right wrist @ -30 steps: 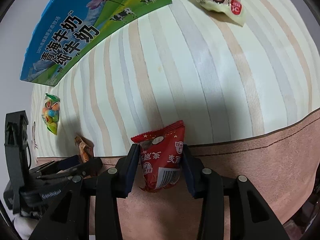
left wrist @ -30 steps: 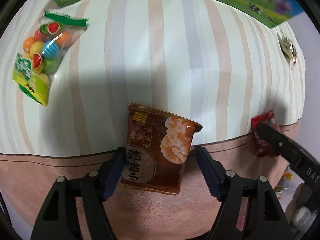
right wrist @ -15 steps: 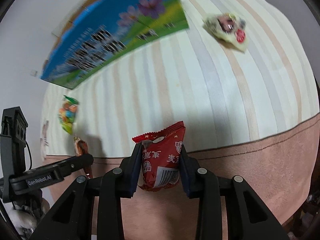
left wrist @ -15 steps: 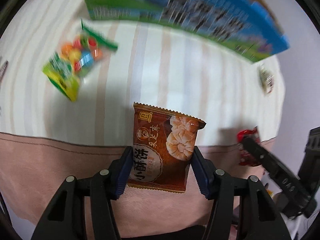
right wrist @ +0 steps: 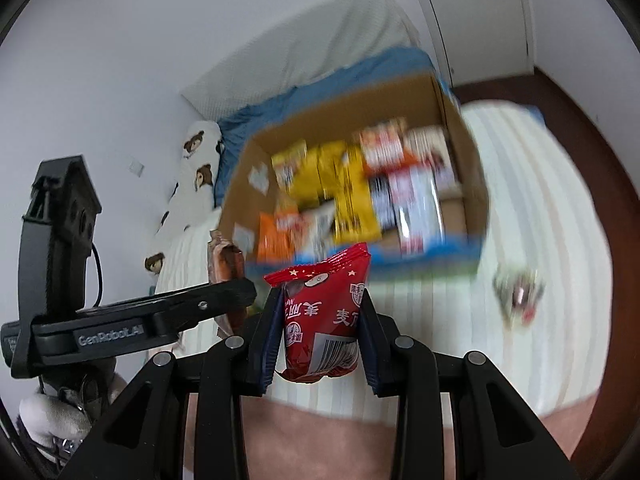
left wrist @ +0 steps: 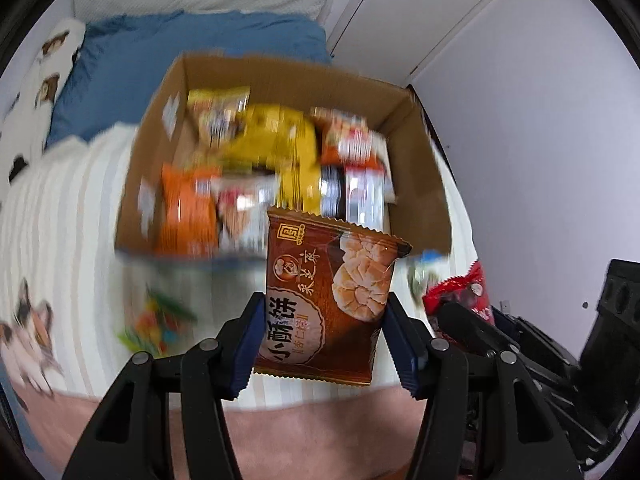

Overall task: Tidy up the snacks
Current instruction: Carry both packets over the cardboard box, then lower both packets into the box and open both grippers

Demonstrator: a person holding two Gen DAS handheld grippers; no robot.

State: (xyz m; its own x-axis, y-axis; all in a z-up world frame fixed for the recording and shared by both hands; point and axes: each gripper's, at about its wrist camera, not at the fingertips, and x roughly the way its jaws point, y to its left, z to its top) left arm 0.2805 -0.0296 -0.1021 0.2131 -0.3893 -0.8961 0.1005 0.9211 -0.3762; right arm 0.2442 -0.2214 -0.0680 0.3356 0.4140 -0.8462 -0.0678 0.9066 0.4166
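Snacks: brown packet (left wrist: pixel 328 304) clamped in left gripper (left wrist: pixel 325 342); red packet (right wrist: pixel 322 322) clamped in right gripper (right wrist: pixel 318 338). Both held in the air on the near side of the box (left wrist: pixel 416 136), above the striped cover (left wrist: pixel 68 216). Box already holds many packets, blurred. Left outside the box: candy bag (left wrist: pixel 158 326) at its near left, and one small wrapped item (right wrist: pixel 518 294), possibly a sweet, at its near right.

Home bedroom, striped bedding (left wrist: pixel 68 216), blue pillow (left wrist: pixel 120 68)
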